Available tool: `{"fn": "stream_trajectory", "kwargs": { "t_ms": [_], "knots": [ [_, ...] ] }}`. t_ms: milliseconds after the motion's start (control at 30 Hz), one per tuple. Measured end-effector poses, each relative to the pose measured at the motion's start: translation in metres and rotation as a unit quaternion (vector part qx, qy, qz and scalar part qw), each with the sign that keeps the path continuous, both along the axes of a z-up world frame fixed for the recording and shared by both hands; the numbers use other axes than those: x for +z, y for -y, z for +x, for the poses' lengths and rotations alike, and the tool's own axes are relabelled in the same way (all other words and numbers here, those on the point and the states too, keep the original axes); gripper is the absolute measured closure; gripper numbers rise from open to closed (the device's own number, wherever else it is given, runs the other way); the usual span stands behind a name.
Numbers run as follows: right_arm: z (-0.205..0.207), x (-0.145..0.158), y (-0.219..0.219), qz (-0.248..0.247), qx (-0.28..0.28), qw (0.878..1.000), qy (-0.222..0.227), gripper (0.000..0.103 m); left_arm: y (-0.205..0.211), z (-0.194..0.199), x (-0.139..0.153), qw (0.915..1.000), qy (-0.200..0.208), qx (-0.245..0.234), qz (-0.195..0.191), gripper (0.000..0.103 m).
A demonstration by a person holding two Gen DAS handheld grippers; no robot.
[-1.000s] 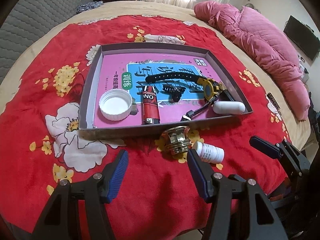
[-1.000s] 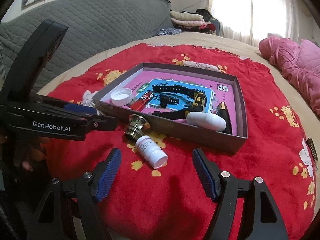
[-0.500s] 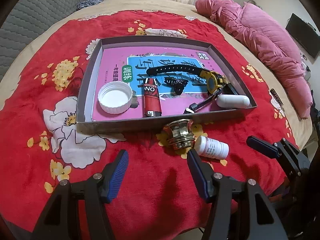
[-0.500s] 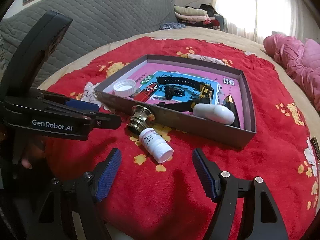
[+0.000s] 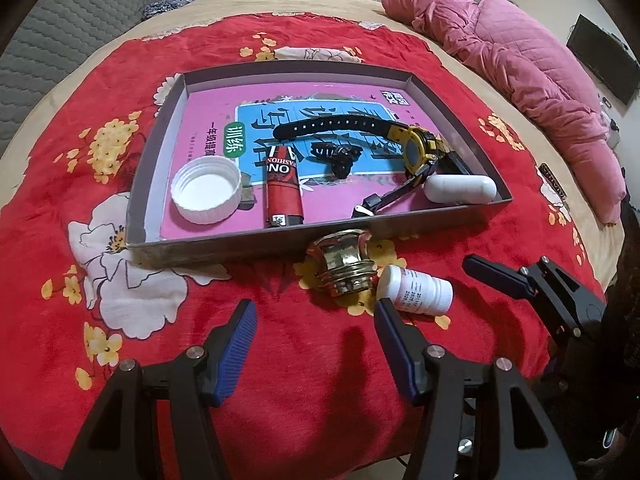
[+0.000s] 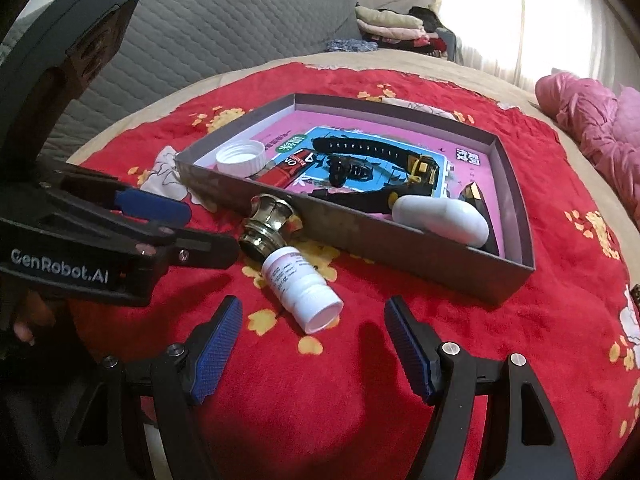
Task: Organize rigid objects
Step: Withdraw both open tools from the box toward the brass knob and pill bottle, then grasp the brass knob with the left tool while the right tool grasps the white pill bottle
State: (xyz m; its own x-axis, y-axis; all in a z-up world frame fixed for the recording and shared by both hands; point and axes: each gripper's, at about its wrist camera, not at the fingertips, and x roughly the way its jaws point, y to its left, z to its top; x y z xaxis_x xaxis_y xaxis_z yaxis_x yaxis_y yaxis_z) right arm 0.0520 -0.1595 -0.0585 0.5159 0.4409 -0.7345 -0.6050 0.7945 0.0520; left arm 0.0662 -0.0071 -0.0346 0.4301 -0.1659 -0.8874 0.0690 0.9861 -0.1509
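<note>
Lying on the red cloth [image 6: 440,360] near the tray [image 6: 400,246], the white bottle [image 6: 300,284] touches the brass knob [image 6: 266,224]; both grippers, left [image 5: 314,316] and right [image 6: 312,320], gape empty.

The left gripper [image 5: 314,322], a black two-finger frame with blue ribbed pads, points steeply downward with its jaws spread wide and nothing between them. Seen from the right wrist view, the same gripper [image 6: 168,216] reaches in from the left edge, its fingers lying nearly level in that picture, one blue pad facing up. A hand [image 6: 24,320] grips its handle low at the left, fingertips just visible. The right gripper [image 6: 312,320], of the same black frame and blue pads, tilts downward at a gentler slant, jaws wide apart and empty. In the left wrist view it [image 5: 500,280] enters from the right edge, one blue-tipped finger stretched forward
</note>
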Motion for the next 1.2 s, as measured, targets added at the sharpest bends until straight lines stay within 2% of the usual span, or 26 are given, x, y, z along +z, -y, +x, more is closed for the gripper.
{"fn": "stream_trajectory", "kwargs": {
  "t_ms": [333, 767, 967, 1000, 1067, 1133, 1200],
  "knots": [
    [0.012, -0.012, -0.003, 0.007, 0.000, 1.000, -0.011, 0.028, 0.004, 0.011, -0.006, 1.0000, -0.006, -0.001, 0.003, 0.043],
    [0.023, -0.017, -0.012, -0.004, -0.007, 1.000, 0.010, 0.028, 0.007, 0.022, -0.015, 0.9999, -0.014, 0.002, 0.002, 0.043],
    [0.029, -0.020, -0.007, 0.011, -0.011, 1.000, -0.005, 0.029, 0.008, 0.023, -0.016, 0.9999, -0.015, 0.003, 0.002, 0.043],
    [0.029, -0.020, -0.007, 0.010, -0.013, 1.000, -0.005, 0.030, 0.008, 0.024, -0.016, 0.9999, -0.015, 0.003, 0.003, 0.043],
    [0.032, -0.018, -0.003, 0.014, -0.024, 1.000, -0.005, 0.043, 0.009, 0.024, -0.017, 0.9998, -0.019, 0.003, 0.007, 0.043],
    [0.037, -0.018, 0.004, 0.026, -0.037, 0.999, -0.016, 0.049, 0.010, 0.025, -0.019, 0.9997, -0.022, 0.002, 0.010, 0.043],
    [0.040, -0.019, 0.010, 0.038, -0.046, 0.998, -0.029, 0.052, 0.011, 0.025, -0.020, 0.9997, -0.023, 0.002, 0.012, 0.043]
  ]
}}
